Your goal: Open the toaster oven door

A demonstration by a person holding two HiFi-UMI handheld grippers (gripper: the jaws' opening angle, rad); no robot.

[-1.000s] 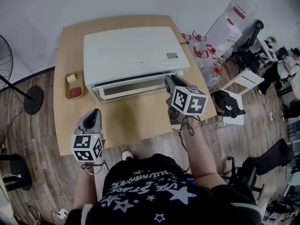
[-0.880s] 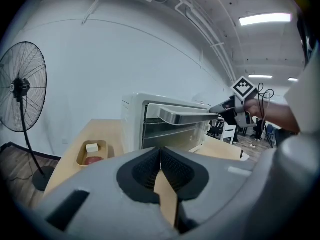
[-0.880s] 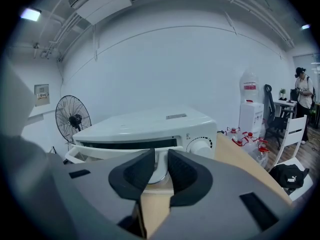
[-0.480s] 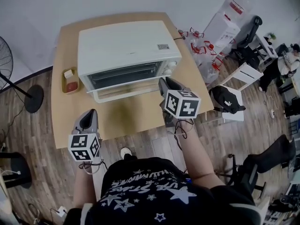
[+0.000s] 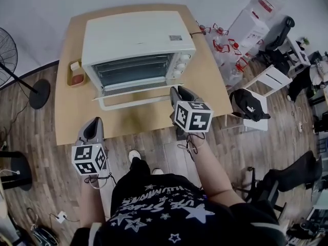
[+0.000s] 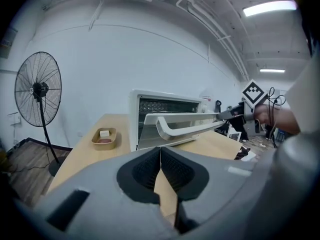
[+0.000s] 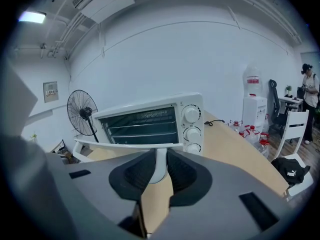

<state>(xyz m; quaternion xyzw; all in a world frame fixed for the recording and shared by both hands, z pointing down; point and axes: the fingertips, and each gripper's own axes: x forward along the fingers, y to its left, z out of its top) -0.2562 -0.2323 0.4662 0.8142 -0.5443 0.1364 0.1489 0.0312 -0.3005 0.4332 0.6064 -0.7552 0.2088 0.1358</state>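
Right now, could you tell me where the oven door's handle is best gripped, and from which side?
Probably its right end, from the front. The handle is a bar standing off the half-open door with a gap behind, so jaws can straddle it.

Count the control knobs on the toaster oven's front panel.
3, stacked in one column at the right end of the toaster oven's front: a top knob, a middle knob and a bottom knob. None appears hidden.
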